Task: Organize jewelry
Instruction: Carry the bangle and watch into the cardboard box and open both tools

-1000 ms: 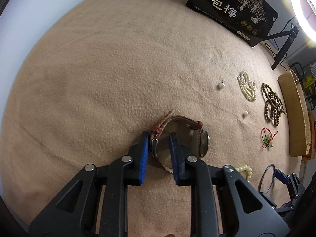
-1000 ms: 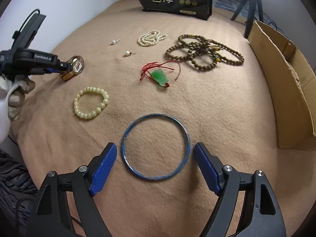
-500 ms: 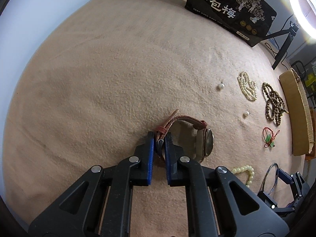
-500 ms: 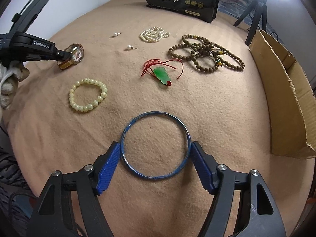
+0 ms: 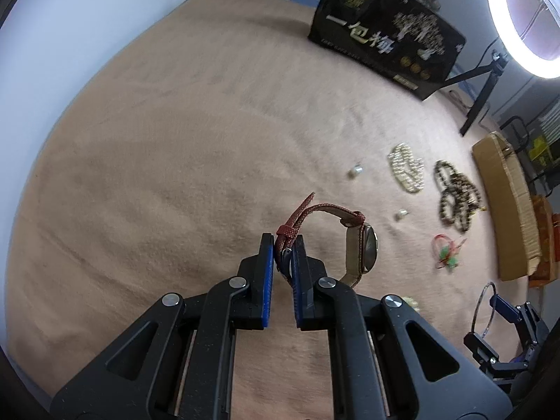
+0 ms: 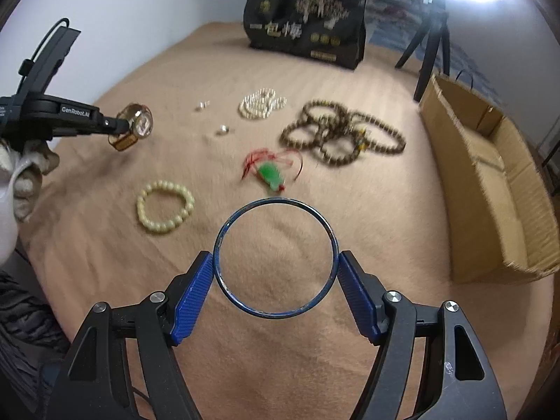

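Aloft on both sides, I had my left gripper (image 5: 281, 245) pinched narrow on the red strap of the watch (image 5: 364, 248), and my right gripper (image 6: 274, 273) spread wide with its pads pressed against opposite sides of the blue bangle (image 6: 275, 258). The watch hung clear of the tan blanket (image 5: 157, 161), its face turned right, the strap's loose end poking up past the fingers. The bangle appeared lifted as well, level between the pads.

On the blanket lay the rest: a cream bead bracelet (image 6: 165, 207) at near left, a green pendant on red cord (image 6: 271, 171) in the middle, brown prayer beads (image 6: 341, 138) toward the right, a pearl string (image 6: 262, 103) farther off, and two small pearl earrings (image 6: 221, 129). A cardboard box (image 6: 490, 189) stood open at the right edge, a black bag (image 6: 306, 24) at the far end.

Most likely the box was the drop point, so the carry was the step in hand. I judged the bangle the riskier load: thin, hard metal held only at two points could pivot or spring out, so steady pressure and a level wrist mattered. The watch, heavy at the case and held by its strap, would swing, calling for a slow move rightward, kept high enough to pass over the beads, and a low release inside the box.
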